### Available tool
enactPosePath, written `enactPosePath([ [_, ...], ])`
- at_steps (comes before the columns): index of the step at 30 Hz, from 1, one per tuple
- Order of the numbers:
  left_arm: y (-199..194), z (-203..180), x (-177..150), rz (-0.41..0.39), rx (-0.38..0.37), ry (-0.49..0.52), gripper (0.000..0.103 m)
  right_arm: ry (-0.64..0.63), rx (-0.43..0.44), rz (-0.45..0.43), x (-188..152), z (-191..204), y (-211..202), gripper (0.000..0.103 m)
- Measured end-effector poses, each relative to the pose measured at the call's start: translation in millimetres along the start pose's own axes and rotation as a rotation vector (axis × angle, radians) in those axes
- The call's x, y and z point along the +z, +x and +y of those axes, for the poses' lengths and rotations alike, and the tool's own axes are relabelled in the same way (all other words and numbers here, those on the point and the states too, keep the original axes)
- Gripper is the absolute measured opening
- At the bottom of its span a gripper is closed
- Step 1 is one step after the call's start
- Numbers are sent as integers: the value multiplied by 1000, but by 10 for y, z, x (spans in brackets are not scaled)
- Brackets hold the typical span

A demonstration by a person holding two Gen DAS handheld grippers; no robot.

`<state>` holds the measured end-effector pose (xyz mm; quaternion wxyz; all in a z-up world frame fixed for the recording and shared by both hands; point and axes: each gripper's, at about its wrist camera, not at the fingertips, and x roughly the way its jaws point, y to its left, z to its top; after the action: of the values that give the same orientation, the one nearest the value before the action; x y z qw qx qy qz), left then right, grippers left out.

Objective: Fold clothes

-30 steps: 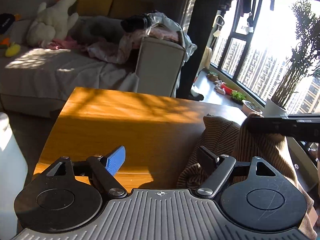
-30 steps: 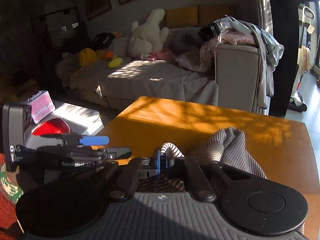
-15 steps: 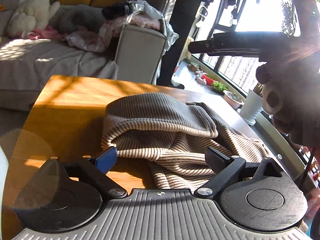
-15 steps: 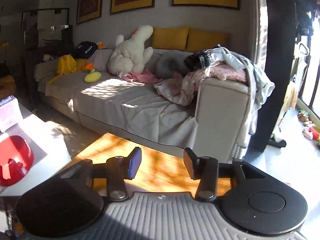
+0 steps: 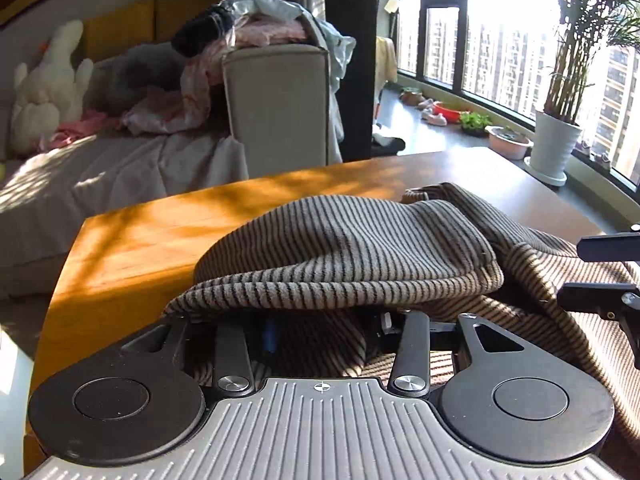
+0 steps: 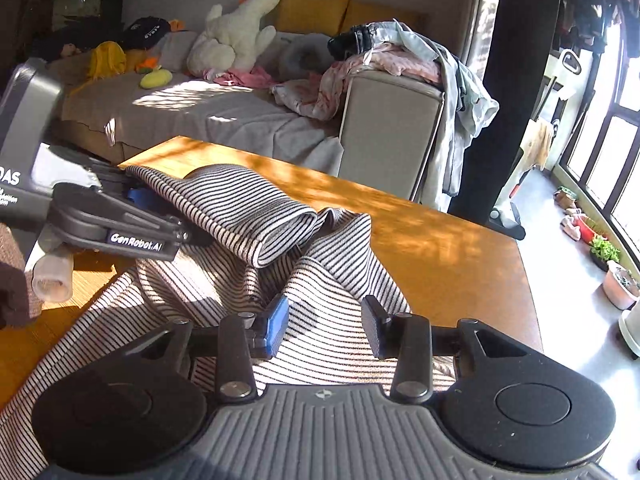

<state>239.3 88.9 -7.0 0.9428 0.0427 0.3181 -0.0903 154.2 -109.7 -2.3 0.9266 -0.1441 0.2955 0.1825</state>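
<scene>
A brown-and-black striped garment (image 5: 340,240) lies bunched on the wooden table (image 5: 160,232), one part folded over on top. My left gripper (image 5: 328,326) has pushed in under that folded edge, so the fabric drapes over its fingertips. Its jaws are closing with a lump of the cloth between them. In the right wrist view the garment (image 6: 240,208) spreads toward me and the left gripper (image 6: 160,216) sits at its left edge. My right gripper (image 6: 324,312) hovers just above the flat striped part, its jaws closing slightly, nothing pinched. It also shows as the right gripper (image 5: 568,272) at the frame's right edge.
Behind the table (image 6: 440,248) stands a grey sofa (image 6: 240,120) piled with clothes (image 6: 392,60) and a white plush toy (image 6: 232,36). A dark pillar (image 5: 348,60) and potted plants (image 5: 556,148) stand by the window. A hand (image 6: 52,276) holds the left gripper.
The right gripper let go of the garment, rose, then came back down open over it. The left gripper moved in onto the garment, slid under its folded edge and narrowed its jaws.
</scene>
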Motion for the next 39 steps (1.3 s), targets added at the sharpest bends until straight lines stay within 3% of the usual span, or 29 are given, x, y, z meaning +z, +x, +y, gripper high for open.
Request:
enactPosePath([
  [2,54,203,85,-25,87,-81,37,-15,-8,-19,-9,60,36,45],
  [5,82,566,190,-51,204,-232,33,-2,-11,-56,24,130,101,59],
  [8,43,758,198,-50,237,-284,39,-27,-20,-24,42,199,283,59],
  [9,31,774,188,-48,238,-280,42,-54,-37,-4,35,212,363,46],
  [10,19,791,179,-46,239,-276,45,-74,-44,0,48,179,394,20],
  [13,-15,838,151,-38,241,-265,51,-58,-78,-69,231,-112,286,12],
  [15,3,825,130,-28,238,-259,52,65,-155,-140,415,-532,191,5],
  [17,13,812,128,-27,240,-263,54,206,-151,-164,499,-949,159,5],
  [19,-27,777,156,-46,215,-277,57,265,-187,-136,486,-1185,200,5],
  [22,-179,590,236,-100,129,-282,74,93,-391,-68,328,-1127,413,5],
  [25,-252,285,280,-141,-7,-269,86,-6,-490,2,151,-1162,672,5],
  [28,-185,-115,189,-170,-152,-220,94,6,-471,42,23,-1306,849,5],
  [31,-3,-501,15,-174,-227,-139,95,32,-412,49,-67,-1382,878,5],
  [33,120,-664,-70,-135,-211,-86,95,23,-407,43,-105,-1383,848,5],
  [36,135,-720,-93,-94,-154,-42,95,-43,-470,44,-177,-1372,853,5],
  [39,42,-725,-182,-63,-97,2,95,-12,-503,71,-224,-1519,889,5],
])
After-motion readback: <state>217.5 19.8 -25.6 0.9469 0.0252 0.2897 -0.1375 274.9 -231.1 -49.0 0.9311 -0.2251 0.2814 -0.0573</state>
